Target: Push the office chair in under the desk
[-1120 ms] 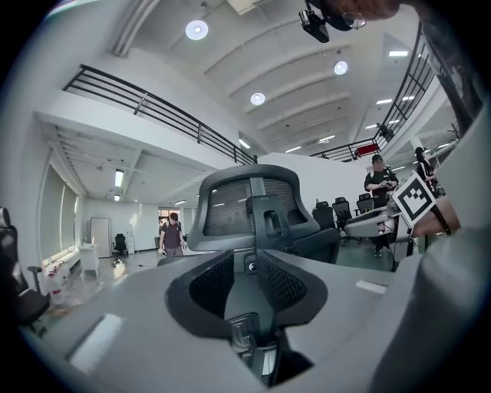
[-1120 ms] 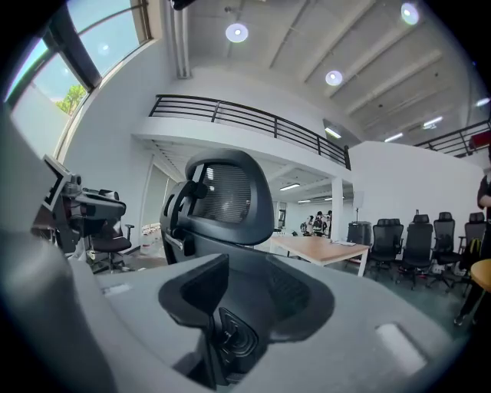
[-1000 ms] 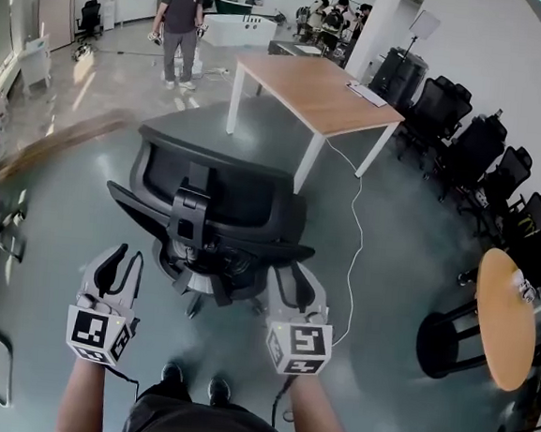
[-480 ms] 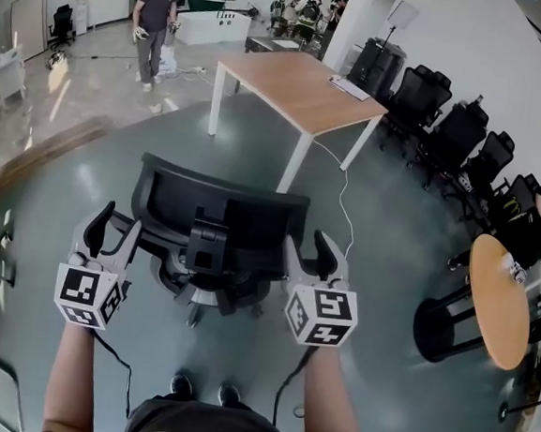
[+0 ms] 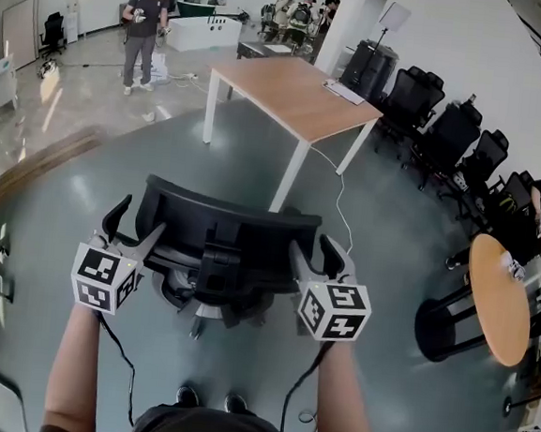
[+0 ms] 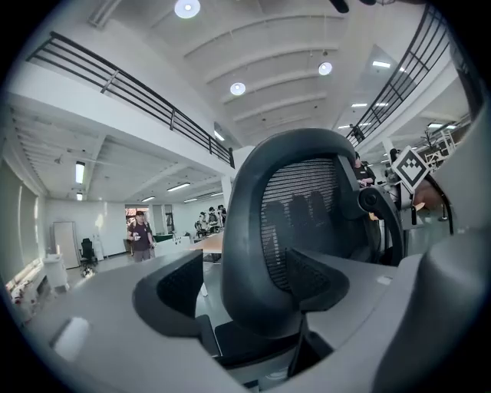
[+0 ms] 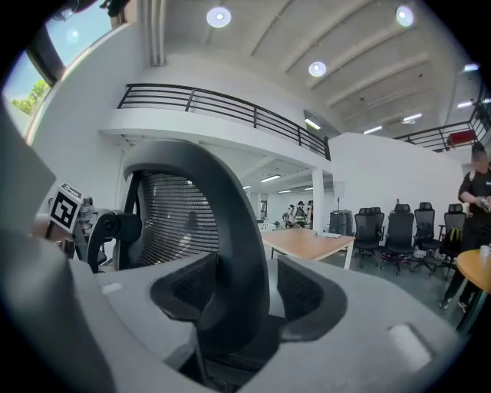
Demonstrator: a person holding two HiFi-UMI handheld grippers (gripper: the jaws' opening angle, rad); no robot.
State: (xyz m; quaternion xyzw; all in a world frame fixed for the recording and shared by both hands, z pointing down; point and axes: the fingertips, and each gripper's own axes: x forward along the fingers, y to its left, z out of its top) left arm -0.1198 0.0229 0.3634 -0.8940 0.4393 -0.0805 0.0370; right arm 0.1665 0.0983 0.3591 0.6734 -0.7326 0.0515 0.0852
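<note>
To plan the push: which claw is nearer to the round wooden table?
Right. The right claw straddles the right edge of the chair backrest, toward the round table; the left claw straddles the far edge. Both claws' jaws have just been opening.

Open-plan office hall: a white-legged wooden tabletop (image 5: 295, 95) stands on a grey floor (image 5: 389, 258), empty black chairs (image 5: 447, 132) ranked to its right, people (image 5: 293, 10) gathered beyond it, a railed mezzanine (image 7: 222, 104) and ceiling spotlights (image 7: 219, 15) high above it.
</note>
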